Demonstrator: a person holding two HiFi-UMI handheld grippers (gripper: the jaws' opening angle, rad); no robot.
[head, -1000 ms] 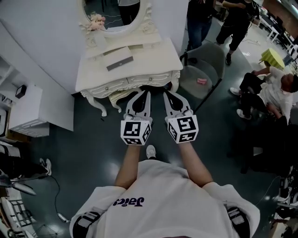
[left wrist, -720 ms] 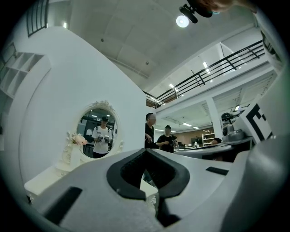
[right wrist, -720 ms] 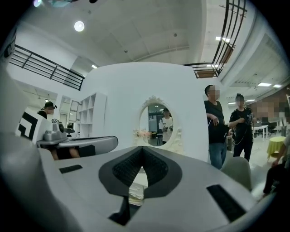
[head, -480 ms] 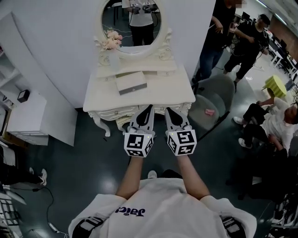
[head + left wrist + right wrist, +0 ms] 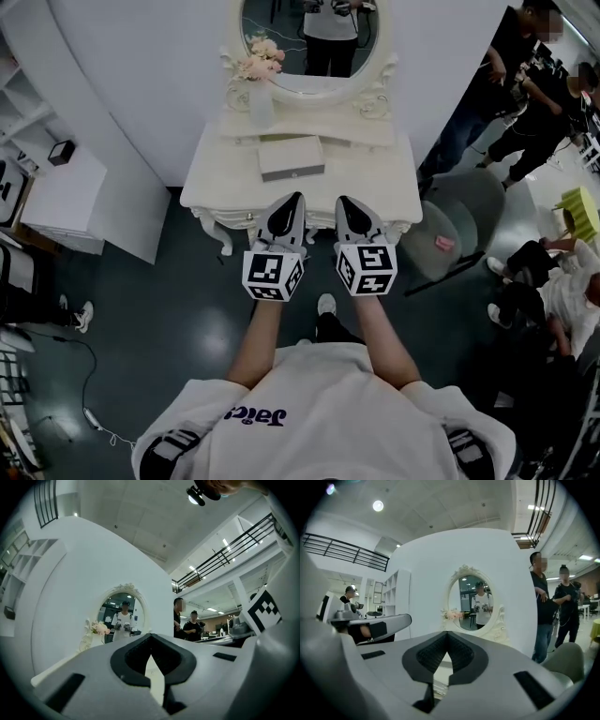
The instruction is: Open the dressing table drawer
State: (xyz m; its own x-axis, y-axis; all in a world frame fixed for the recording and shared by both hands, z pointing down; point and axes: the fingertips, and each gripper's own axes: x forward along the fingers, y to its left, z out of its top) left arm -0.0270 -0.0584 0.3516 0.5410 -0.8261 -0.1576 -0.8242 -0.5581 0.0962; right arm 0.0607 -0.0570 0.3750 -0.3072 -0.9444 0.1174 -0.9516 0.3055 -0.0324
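The white dressing table (image 5: 214, 178) stands against the wall below its oval mirror (image 5: 309, 37). Its drawer front lies under the scalloped front edge (image 5: 234, 217) and is mostly hidden from above. My left gripper (image 5: 292, 201) and right gripper (image 5: 348, 203) are held side by side, pointing at the table, with their tips over its front edge. Both are shut with nothing between the jaws. In the left gripper view the left gripper (image 5: 151, 637) points toward the mirror (image 5: 122, 620). The right gripper (image 5: 447, 634) faces the mirror (image 5: 476, 606) too.
A flat grey-white box (image 5: 292, 157) and a vase of pink flowers (image 5: 260, 58) sit on the tabletop. A grey chair (image 5: 459, 220) with a pink item (image 5: 443, 243) stands to the right. A low white cabinet (image 5: 84, 202) is at left. People (image 5: 525, 84) stand at the right.
The person has walked up to the dressing table. The table has come closer and now sits straight ahead. Both shut grippers have moved forward together, from short of the table to its front edge.
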